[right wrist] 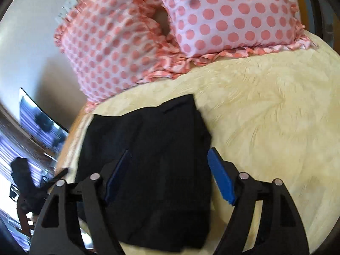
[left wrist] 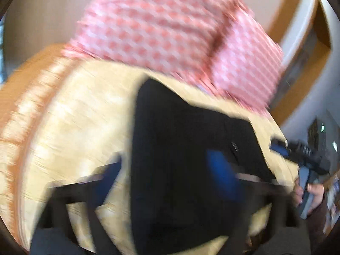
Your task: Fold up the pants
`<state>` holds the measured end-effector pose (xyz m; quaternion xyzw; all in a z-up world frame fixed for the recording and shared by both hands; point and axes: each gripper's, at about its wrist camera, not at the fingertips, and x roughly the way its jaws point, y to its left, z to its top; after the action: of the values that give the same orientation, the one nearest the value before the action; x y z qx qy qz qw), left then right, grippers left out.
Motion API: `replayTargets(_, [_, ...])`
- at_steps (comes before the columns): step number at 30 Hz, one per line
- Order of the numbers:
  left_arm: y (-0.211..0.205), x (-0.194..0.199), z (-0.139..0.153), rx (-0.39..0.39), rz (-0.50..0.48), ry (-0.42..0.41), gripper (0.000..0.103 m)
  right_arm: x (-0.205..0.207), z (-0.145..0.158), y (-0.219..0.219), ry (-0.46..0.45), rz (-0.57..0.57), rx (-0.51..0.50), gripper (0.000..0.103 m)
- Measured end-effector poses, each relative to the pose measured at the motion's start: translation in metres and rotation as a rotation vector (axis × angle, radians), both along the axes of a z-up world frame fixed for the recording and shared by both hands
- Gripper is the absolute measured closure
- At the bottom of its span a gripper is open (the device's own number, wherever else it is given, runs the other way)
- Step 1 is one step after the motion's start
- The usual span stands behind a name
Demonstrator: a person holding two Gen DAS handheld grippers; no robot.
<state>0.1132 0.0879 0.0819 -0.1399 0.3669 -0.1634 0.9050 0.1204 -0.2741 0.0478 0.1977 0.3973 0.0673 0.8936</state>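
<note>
The black pants (right wrist: 146, 165) lie folded into a compact stack on the cream bedspread (right wrist: 265, 116). They also show in the blurred left wrist view (left wrist: 180, 159). My right gripper (right wrist: 170, 161) is open, its blue pads (right wrist: 221, 178) spread on either side of the stack, just above it and holding nothing. My left gripper (left wrist: 167, 170) is open too, its blue pads (left wrist: 223, 170) apart over the pants. In the left wrist view the right gripper (left wrist: 297, 150) shows at the right, held by a hand.
Two pink polka-dot pillows (right wrist: 212, 17) lie at the head of the bed, just beyond the pants. They also show in the left wrist view (left wrist: 170, 25). The bed's left edge (right wrist: 72, 131) drops off beside the stack. A chair (right wrist: 23, 182) stands lower left.
</note>
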Motion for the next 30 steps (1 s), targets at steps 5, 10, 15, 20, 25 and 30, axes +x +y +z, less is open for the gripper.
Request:
replayTargets(5, [0.01, -0.001, 0.006, 0.056, 0.031, -0.036, 0.01, 0.021, -0.019, 0.012, 0.054, 0.07, -0.118, 0.048])
replayTargets(10, [0.004, 0.0, 0.002, 0.11, 0.01, -0.042, 0.009, 0.013, -0.018, 0.027, 0.0, 0.136, -0.189, 0.08])
replayTargets(15, [-0.001, 0.006, -0.003, 0.103, -0.001, -0.027, 0.009, -0.009, -0.001, 0.049, -0.131, 0.194, -0.296, 0.098])
replayTargets(20, [-0.002, 0.01, -0.006, 0.112, 0.006, -0.02, 0.009, -0.018, 0.008, 0.023, -0.146, 0.08, -0.209, 0.099])
replayTargets(25, [-0.002, 0.02, -0.014, 0.123, -0.005, 0.018, 0.009, -0.001, -0.026, 0.009, -0.001, -0.001, -0.208, 0.072])
replayTargets(30, [-0.021, 0.008, -0.01, 0.045, -0.147, -0.032, 0.004, -0.026, 0.01, 0.008, -0.184, 0.017, -0.123, 0.037])
